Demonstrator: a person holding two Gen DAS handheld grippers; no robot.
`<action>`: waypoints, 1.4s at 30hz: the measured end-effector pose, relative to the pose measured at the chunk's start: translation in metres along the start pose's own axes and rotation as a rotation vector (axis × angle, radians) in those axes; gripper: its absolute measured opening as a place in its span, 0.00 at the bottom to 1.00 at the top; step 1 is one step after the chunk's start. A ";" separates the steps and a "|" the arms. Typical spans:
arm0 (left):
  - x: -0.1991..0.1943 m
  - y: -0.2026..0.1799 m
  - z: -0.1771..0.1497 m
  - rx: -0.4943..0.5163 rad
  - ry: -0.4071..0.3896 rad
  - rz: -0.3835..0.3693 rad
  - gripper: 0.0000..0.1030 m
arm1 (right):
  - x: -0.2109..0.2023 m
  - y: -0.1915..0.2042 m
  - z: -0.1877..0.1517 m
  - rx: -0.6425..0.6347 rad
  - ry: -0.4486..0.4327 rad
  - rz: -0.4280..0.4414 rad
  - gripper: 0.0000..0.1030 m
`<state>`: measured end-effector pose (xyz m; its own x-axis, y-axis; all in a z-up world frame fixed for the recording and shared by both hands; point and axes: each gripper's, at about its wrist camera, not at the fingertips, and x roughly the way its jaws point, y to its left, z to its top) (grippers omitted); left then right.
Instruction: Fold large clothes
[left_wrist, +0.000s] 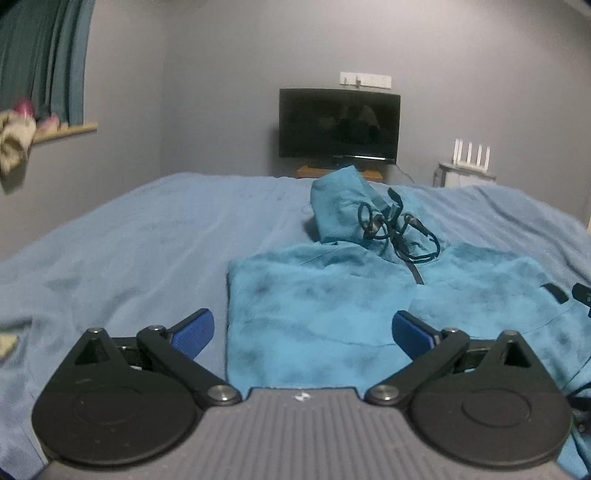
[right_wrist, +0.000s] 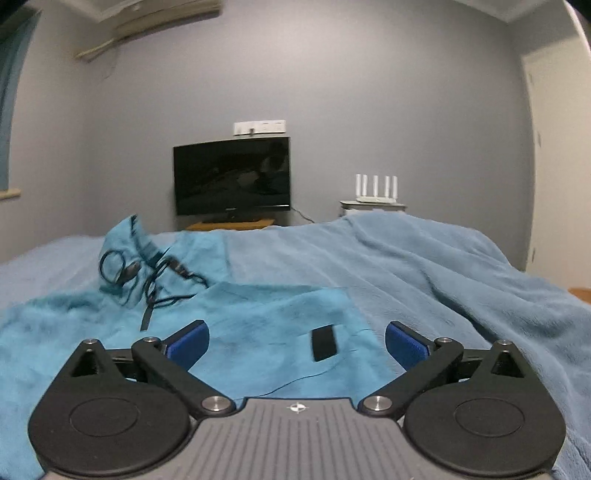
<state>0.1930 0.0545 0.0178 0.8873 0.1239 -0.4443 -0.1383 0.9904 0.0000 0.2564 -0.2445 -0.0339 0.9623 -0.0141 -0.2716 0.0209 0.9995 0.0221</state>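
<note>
A teal fleece hooded jacket (left_wrist: 325, 302) lies flat on the bed, sides folded in, hood (left_wrist: 340, 206) at the far end with black drawcords (left_wrist: 391, 229) tangled on it. My left gripper (left_wrist: 302, 334) is open and empty, low over the jacket's near left edge. In the right wrist view the jacket (right_wrist: 258, 332) spreads left and centre, with a black tab (right_wrist: 324, 343) on its right part. My right gripper (right_wrist: 297, 345) is open and empty, above the jacket's near right side.
A light blue blanket (left_wrist: 129, 251) covers the bed (right_wrist: 461, 280). A dark TV (left_wrist: 339, 125) stands on a wooden stand at the far wall, a white router (left_wrist: 471, 155) on a small cabinet to its right. Curtains and a window sill (left_wrist: 66, 131) are at left.
</note>
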 end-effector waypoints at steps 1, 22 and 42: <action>0.004 -0.009 0.004 0.023 0.013 -0.015 1.00 | 0.002 0.002 0.000 -0.003 0.010 0.008 1.00; 0.104 -0.034 -0.067 0.125 0.257 -0.062 1.00 | 0.054 0.004 -0.038 0.090 0.120 -0.014 1.00; 0.118 -0.035 -0.071 0.097 0.231 -0.057 1.00 | 0.259 0.121 0.080 0.212 0.269 0.251 0.57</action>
<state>0.2718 0.0297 -0.0985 0.7665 0.0618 -0.6392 -0.0388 0.9980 0.0499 0.5297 -0.1289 -0.0248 0.8402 0.2647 -0.4733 -0.1229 0.9430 0.3091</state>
